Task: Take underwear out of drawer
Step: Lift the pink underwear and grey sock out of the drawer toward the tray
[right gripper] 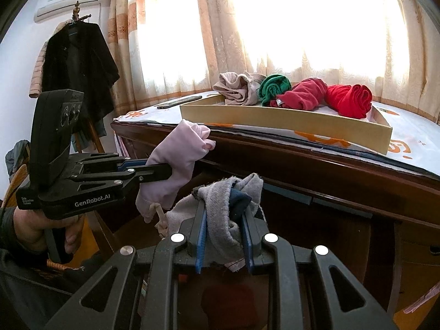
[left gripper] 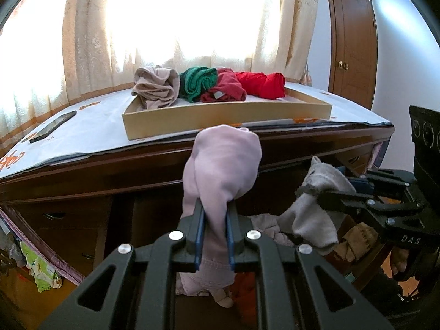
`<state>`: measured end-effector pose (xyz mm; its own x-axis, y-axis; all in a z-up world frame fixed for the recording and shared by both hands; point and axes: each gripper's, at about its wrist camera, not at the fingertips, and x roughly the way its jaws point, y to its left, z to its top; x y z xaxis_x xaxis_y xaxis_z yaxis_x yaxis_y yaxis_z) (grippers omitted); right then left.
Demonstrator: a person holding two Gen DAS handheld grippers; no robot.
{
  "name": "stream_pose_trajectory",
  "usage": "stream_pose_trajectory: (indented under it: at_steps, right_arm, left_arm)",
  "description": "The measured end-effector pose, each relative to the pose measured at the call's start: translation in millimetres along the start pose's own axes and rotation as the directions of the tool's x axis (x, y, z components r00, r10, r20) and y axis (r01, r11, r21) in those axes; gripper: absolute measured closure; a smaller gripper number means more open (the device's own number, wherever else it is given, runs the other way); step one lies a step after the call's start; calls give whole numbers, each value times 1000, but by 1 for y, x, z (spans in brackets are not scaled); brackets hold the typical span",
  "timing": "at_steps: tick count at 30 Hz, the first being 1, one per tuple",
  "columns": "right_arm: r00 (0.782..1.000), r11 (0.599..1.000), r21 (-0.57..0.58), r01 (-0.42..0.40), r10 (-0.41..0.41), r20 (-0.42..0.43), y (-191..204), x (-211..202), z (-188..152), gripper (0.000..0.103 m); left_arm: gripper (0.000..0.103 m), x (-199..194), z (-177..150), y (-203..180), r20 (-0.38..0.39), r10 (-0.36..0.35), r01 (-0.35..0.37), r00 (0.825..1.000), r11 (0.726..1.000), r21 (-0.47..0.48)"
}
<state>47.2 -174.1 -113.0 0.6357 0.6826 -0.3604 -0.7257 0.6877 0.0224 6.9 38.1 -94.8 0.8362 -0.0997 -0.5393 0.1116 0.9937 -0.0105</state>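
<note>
Mostly hidden: open drawer behind tongs-held pink underwear.

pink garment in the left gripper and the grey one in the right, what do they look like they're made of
Pink garment: looks like a smooth, thin knit, perhaps cotton or a blend; matte, soft folds, a stitched hem below the left gripper.
Grey garment: seems thicker and fuzzier, like brushed or worn cotton; pilled, frayed edges show above the right gripper. Exact fibre cannot be told.

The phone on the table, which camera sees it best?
The left wrist view: the phone lies large and unblocked on the table cover. The right wrist view shows the phone only as a thin dark sliver behind the box.
</note>
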Motion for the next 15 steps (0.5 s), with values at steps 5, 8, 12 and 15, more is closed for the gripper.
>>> stream_pose_trajectory:
  at_steps: [5, 8, 12, 15]
  right_arm:
    - [1000, 1000, -7, -4, 4, 17, 0, -3, -1, 79]
    - [1000, 1000, -13, -4, 4, 26, 1, -4, -1, 79]
    - [999, 1000, -25, 3, -2, 38, 3, -6, -2, 79]
    - [998, 999, -46, 10, -7, 59, 6, -9, -2, 79]
  left_arm:
    - [92, -3, 0, 0, 15, 2, -2, 1000, 1000, -5]
    - [92, -5, -1, 1, 26, 3, -3, 1000, 1000, -7]
    - [92, -9, 0, 1, 51, 16, -16, 999, 1000, -2]
    - [92, -12, 0, 1, 68, 17, -17, 998, 1000, -5]
